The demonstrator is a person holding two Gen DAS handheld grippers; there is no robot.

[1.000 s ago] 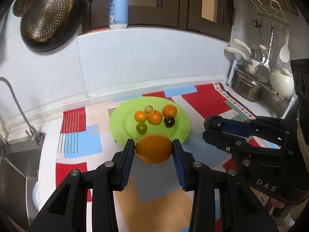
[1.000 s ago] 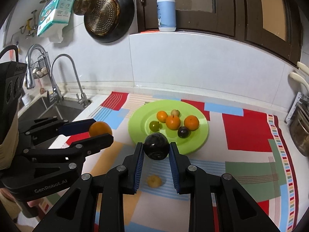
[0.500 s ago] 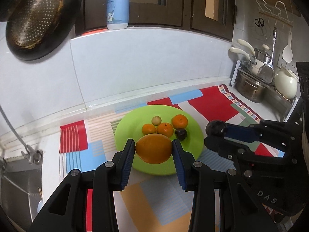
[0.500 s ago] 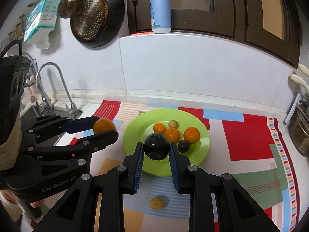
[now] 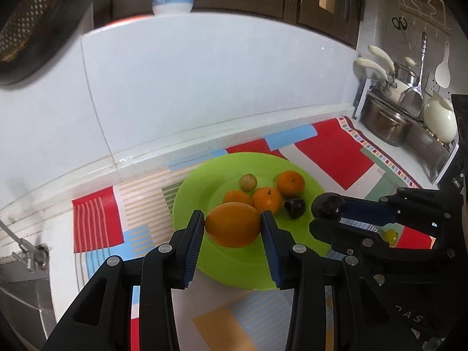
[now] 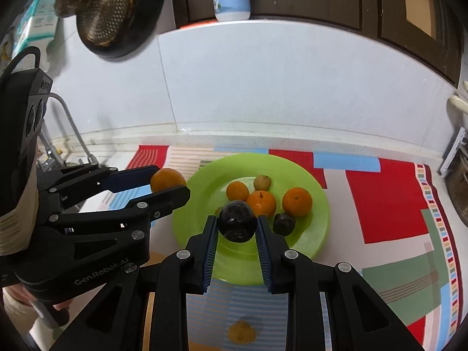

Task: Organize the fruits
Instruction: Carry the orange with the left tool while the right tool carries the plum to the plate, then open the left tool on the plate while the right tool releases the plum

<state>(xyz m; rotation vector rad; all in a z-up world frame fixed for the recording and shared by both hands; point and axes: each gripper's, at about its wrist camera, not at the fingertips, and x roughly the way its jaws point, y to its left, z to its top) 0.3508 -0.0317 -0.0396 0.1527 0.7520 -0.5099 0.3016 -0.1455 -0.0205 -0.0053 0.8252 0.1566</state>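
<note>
- The patchwork-patterned cloth in red, blue, green and cream [image 6: 389,201] covers the tabletop beneath both tools.
- The round lime-green plastic plate [image 5: 222,172] [image 6: 316,234] lies on the cloth, directly ahead of and below both tools' tips.
- The left tool [image 5: 232,228] [image 6: 168,187], black with blue pads, is clamped on a large smooth orange fruit [image 5: 233,224] [image 6: 168,179], held over the plate's near part; its body reads "GenRobot.AI" in the right wrist view.
- The right tool [image 6: 237,225] [image 5: 327,210], also black with blue pads, is clamped on a glossy dark round fruit [image 6: 236,224] [image 5: 327,206] above the plate's near half; letters "AS" show on its body.
- Ahead of the tools, on the plate, lie three small oranges [image 6: 297,201], a small pale green fruit [image 6: 262,182] and a small dark plum [image 6: 283,223].
- A small yellow fruit [image 6: 241,332] sits on the cloth below the right tool.
</note>
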